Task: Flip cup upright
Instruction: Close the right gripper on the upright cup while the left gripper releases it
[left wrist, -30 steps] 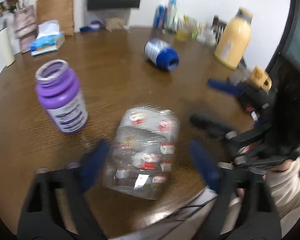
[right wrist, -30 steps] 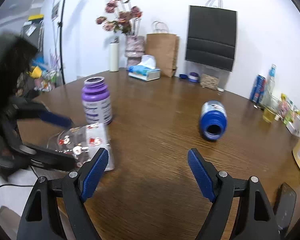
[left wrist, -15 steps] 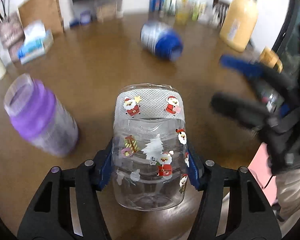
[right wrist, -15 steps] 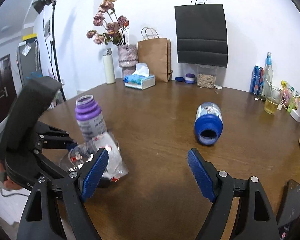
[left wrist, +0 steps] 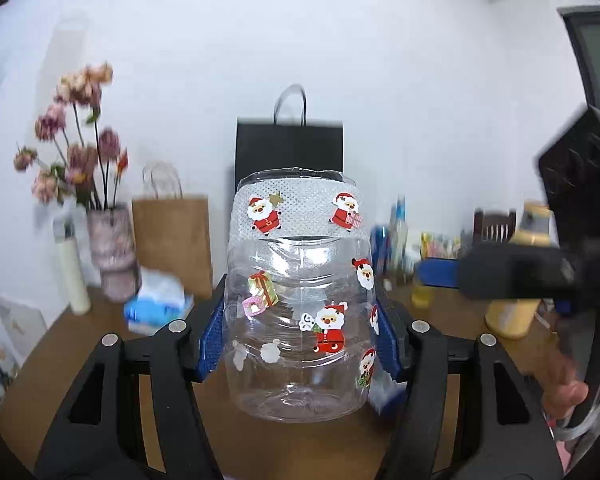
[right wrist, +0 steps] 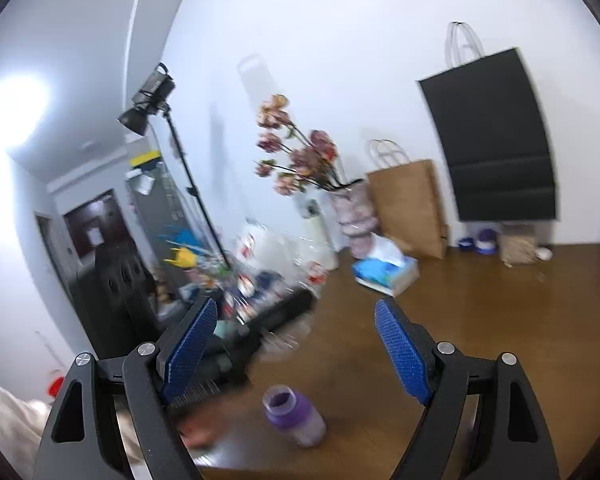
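The left gripper (left wrist: 300, 340) is holding the clear plastic cup (left wrist: 298, 300), its blue pads (left wrist: 210, 340) clamped on either side of the cup's lower body. A second ago the cup was lying on its side on the brown table (left wrist: 80, 344) with the jaws spread around it; half a second ago the jaws had closed on it. Now it is standing nearly vertical in the grip, wide white-banded rim up, clear base down. The base is showing just above the tabletop, though whether it is touching the wood cannot be told from this view. Behind the cup, a black paper bag (left wrist: 290, 152) is leaning on the wall, with a brown paper bag (left wrist: 172, 236) and a vase of dried flowers (left wrist: 108, 240) to the cup's left.

The right gripper (right wrist: 296, 344) is hanging clear, its jaws wide apart and holding nothing; it has swung upward and is now looking across at the blurred cup (right wrist: 276, 268) in the other gripper. A purple bottle (right wrist: 294, 414) is standing on the table below it.

The turn itself looks essentially done. What appears to remain is setting the cup squarely on its base and letting go without tipping it.
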{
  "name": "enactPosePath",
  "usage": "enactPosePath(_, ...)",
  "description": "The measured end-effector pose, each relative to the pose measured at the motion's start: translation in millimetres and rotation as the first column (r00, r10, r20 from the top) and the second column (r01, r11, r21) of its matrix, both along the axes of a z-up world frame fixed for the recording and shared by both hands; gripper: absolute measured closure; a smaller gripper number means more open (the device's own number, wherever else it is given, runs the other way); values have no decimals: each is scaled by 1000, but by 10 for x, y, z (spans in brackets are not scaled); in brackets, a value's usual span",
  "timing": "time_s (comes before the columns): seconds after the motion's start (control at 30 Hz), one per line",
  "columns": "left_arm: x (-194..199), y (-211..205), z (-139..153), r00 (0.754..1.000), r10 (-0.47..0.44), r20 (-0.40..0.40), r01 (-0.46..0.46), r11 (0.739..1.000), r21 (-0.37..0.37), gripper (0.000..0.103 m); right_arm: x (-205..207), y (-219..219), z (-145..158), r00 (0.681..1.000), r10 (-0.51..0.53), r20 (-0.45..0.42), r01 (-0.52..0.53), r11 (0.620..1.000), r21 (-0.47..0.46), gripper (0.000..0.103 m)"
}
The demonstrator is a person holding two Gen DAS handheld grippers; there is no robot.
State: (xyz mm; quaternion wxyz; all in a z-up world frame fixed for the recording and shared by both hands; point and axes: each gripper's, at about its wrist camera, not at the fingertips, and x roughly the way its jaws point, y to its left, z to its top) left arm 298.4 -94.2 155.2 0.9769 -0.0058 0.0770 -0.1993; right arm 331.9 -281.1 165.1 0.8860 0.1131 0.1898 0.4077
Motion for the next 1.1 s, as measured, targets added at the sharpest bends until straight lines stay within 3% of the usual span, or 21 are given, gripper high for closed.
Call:
enactPosePath(0.17,103,-89,54,997,-9,78,8,1000,7,45,464,304,216,999,33,-36,-35,998,-49,17)
enactPosePath(0.23,134,-100,31,996,-7,86,6,1000,12,45,604,350,226,997,65,-47,-66,998,-15,18)
enactPosePath(0.27,172,-81,18,997,-2,79,2,1000,8,44,656,364,219,995,84,-47,-84,996,14,37)
enactPosePath(0.43,328,38,-22,1000,-8,22,8,1000,-10,44,640,556,190,999,30,37,-27,996,-84,38)
enactPosePath(0.47,359,50,-26,1000,-17,6,17,1000,-6,41,610,619,198,998,20,68,-11,992,-126,38)
enactPosePath(0.57,422,71,-64,994,-76,-74,76,997,3,10,485,747,228,982,-10,187,51,976,-213,38)
enactPosePath(0.7,372,137,-189,989,-94,-115,97,995,18,5,396,795,151,962,-56,268,129,956,-265,38)
enactPosePath(0.87,452,248,-345,984,-97,-149,93,995,-36,2,526,717,-126,973,-101,207,153,955,-252,37)
enactPosePath(1.0,642,318,-522,963,-118,-241,96,990,-103,2,621,648,-323,981,-115,154,149,961,-233,36)
enactPosePath(1.1,690,276,-617,955,-112,-276,90,992,-89,2,635,646,-431,984,-110,138,140,962,-236,36)
